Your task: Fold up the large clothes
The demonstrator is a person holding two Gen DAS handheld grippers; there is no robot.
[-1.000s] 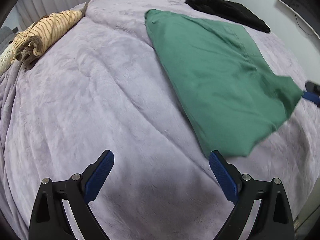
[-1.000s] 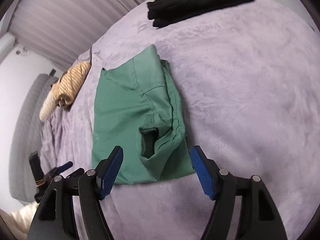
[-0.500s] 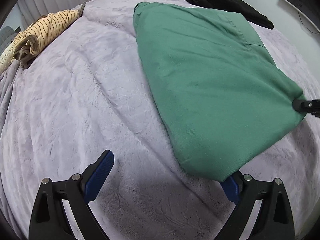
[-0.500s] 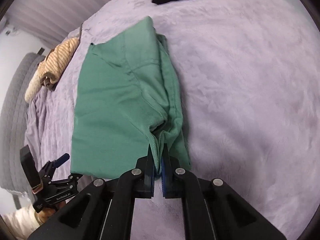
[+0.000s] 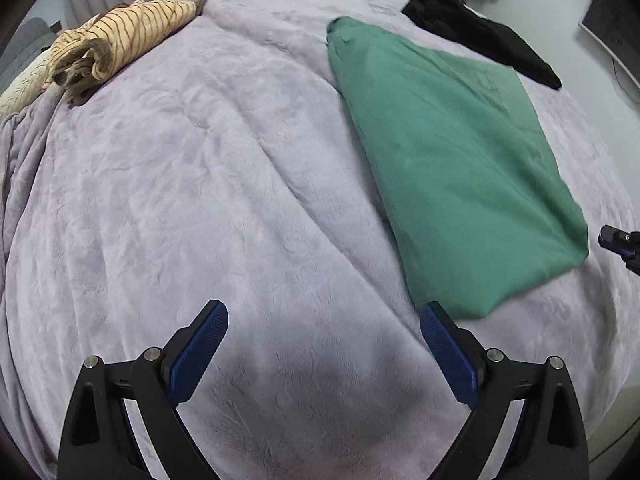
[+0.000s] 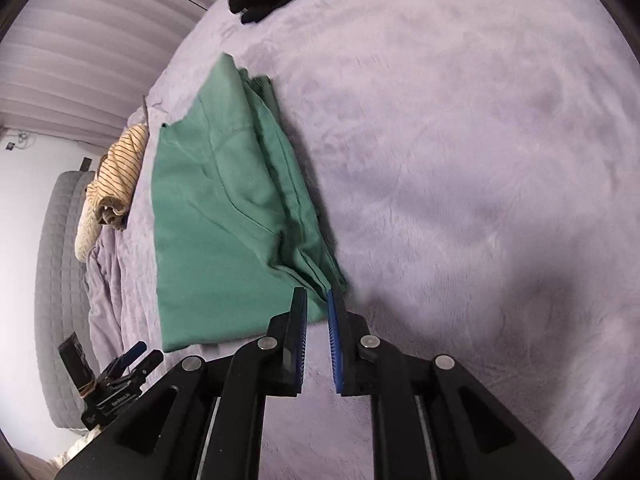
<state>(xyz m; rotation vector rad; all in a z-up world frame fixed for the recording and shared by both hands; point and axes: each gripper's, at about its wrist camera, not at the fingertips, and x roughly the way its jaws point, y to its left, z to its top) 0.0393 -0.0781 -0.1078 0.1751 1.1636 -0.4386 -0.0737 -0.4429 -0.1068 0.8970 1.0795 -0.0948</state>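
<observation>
On the fuzzy purple blanket [image 5: 208,200] lies the green garment [image 5: 452,160], folded into a long shape. Its long way runs from near me up toward the far end of the bed. Its near short edge is the part close to my tongs.

My right gripper [image 6: 318,320] is right at the near right corner of that edge. Its two blue pads have only a thin gap between them, and I see no cloth held in there. I think it is a bit nearer than my other one.

My left gripper [image 5: 324,344] is spread wide with nothing inside. The near left corner sits just beside its right finger.

Far off lie a striped yellow garment [image 5: 120,48] and a black garment [image 5: 480,36].
</observation>
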